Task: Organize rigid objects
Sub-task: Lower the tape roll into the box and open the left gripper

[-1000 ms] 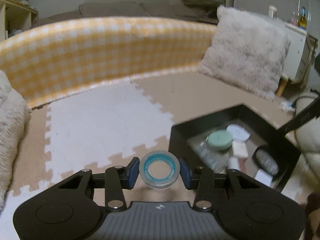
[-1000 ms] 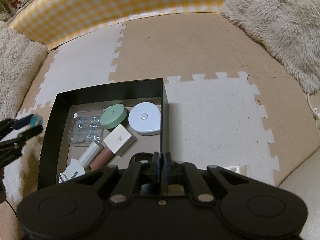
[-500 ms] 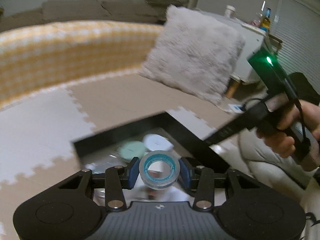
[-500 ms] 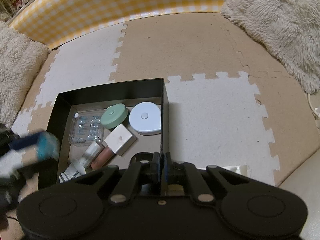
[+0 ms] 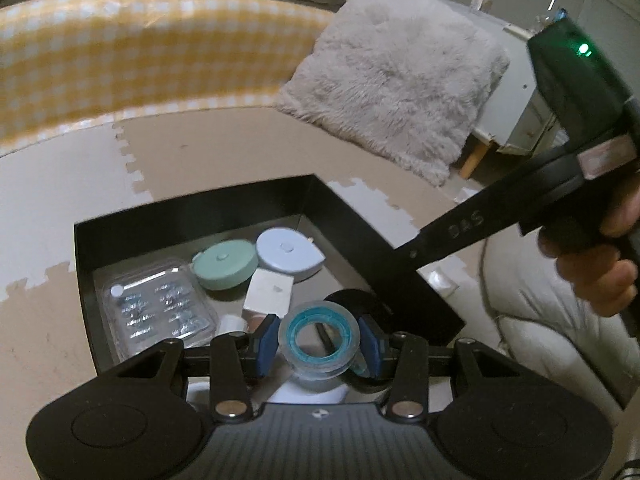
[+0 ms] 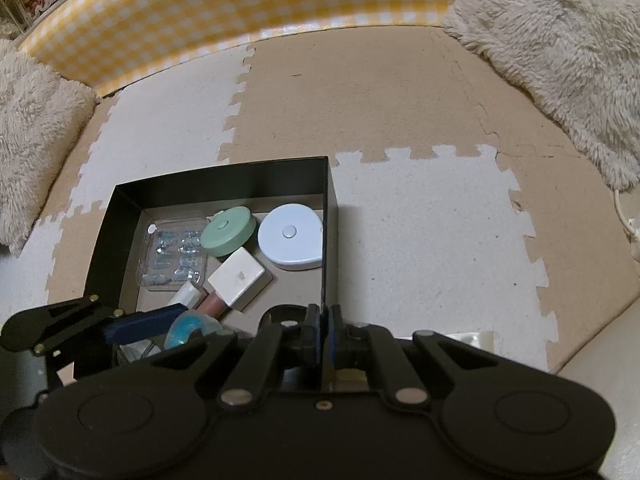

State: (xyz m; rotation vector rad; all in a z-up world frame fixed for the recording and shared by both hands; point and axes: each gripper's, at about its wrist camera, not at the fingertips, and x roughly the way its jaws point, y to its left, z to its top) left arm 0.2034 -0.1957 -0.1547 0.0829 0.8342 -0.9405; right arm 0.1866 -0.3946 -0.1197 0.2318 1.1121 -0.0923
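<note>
My left gripper (image 5: 318, 344) is shut on a clear tape roll with a teal core (image 5: 318, 338) and holds it over the near part of the black box (image 5: 192, 210). It also shows in the right wrist view (image 6: 190, 328). My right gripper (image 6: 325, 320) is shut on the box's right wall (image 6: 329, 240). Inside lie a green round case (image 6: 228, 231), a pale blue round case (image 6: 290, 236), a white block (image 6: 237, 278), a clear blister pack (image 6: 174, 256) and a pink tube (image 6: 212, 304).
The box sits on beige and white foam floor mats (image 6: 420, 220). A yellow checked bolster (image 6: 240, 12) runs along the far side. Fluffy cushions lie at right (image 6: 560, 52) and left (image 6: 32, 128). A white cabinet (image 5: 520, 120) stands behind.
My left gripper has swung right and down with the tape roll, from beside the box to over its near part. My right gripper has kept its hold on the box wall.
</note>
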